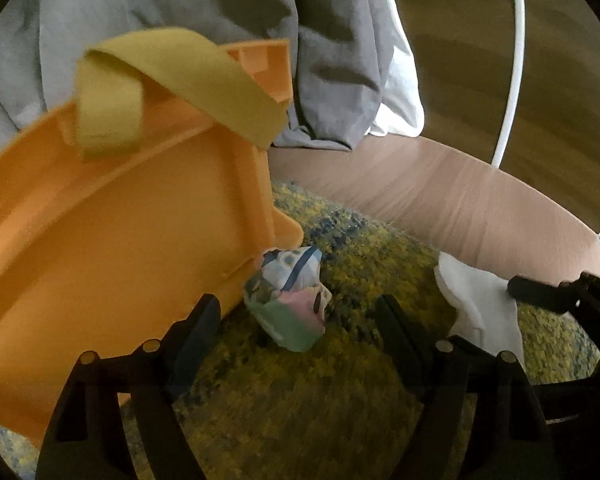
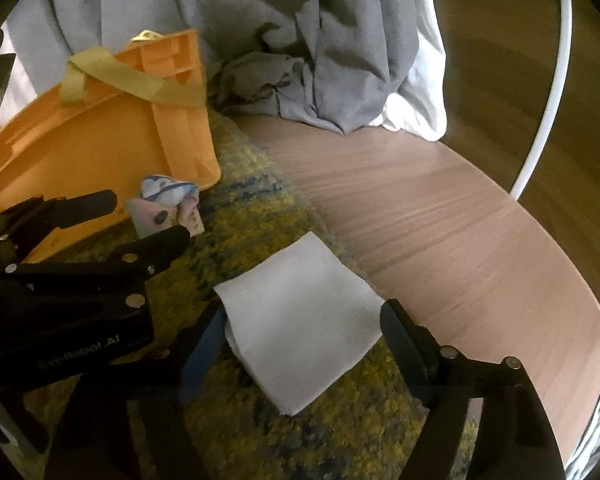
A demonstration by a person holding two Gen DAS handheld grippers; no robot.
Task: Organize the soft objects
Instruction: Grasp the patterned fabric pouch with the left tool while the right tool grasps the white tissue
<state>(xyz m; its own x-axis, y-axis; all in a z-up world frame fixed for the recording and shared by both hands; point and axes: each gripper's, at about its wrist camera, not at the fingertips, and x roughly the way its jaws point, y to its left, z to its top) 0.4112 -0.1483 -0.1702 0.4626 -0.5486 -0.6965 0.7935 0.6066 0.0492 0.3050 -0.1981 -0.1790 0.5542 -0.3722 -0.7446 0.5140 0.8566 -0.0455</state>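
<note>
Straddling the white cloth on the rug, the right gripper gapes unclamped while the left gripper gapes around a patterned bundle.

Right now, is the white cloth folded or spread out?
Folded. The white cloth lies on the rug as a neat square, with doubled layers showing along its near-left edge.

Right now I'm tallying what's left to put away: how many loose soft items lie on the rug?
2: a patterned bundle beside the orange bin, and a white folded cloth between the right gripper's fingers. More may be hidden.
</note>
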